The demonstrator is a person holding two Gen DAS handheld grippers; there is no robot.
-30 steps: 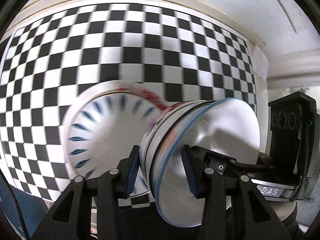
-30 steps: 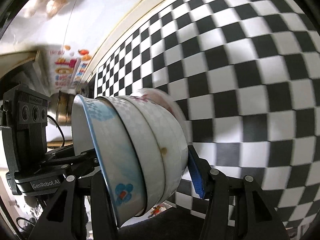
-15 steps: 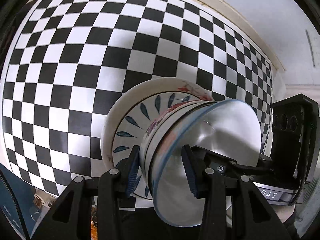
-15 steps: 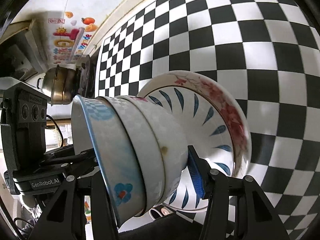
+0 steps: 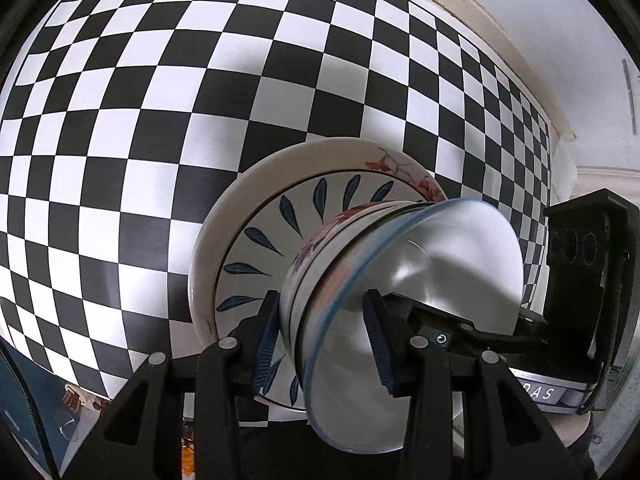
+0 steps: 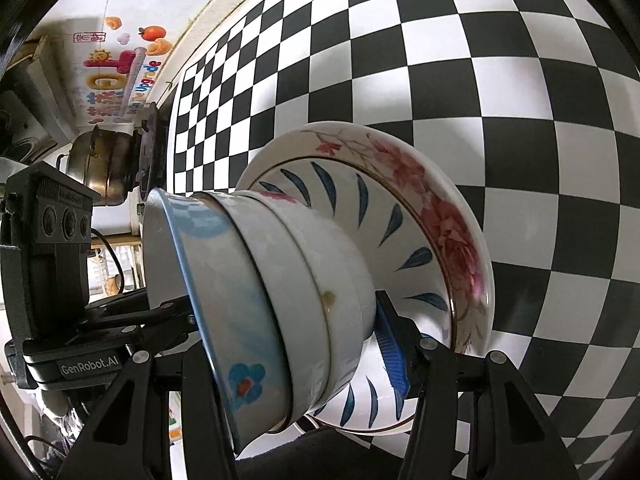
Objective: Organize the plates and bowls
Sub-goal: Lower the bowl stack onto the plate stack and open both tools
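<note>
A stack of nested bowls (image 5: 360, 280) (image 6: 280, 292), the top one blue-rimmed, is held from both sides. My left gripper (image 5: 322, 340) is shut on the stack's rim, and my right gripper (image 6: 288, 344) is shut on the opposite side. The stack sits over, perhaps on, a stack of plates: a white plate with dark blue leaf marks (image 5: 264, 248) (image 6: 384, 216) on a larger plate with red flowers (image 5: 224, 216) (image 6: 452, 224). The plates lie on a black-and-white checkered table (image 5: 160, 120) (image 6: 480, 60).
A metal pot (image 6: 100, 168) stands past the table's far end beside a wall with coloured stickers (image 6: 116, 68). A pale wall edge (image 5: 500, 40) borders the table. Each gripper's black camera housing (image 5: 580, 264) (image 6: 48, 240) shows in the other's view.
Both grippers have carried the bowl stack down toward the plates. The plates have come fully into view beneath the stack, and the view has steadied.
</note>
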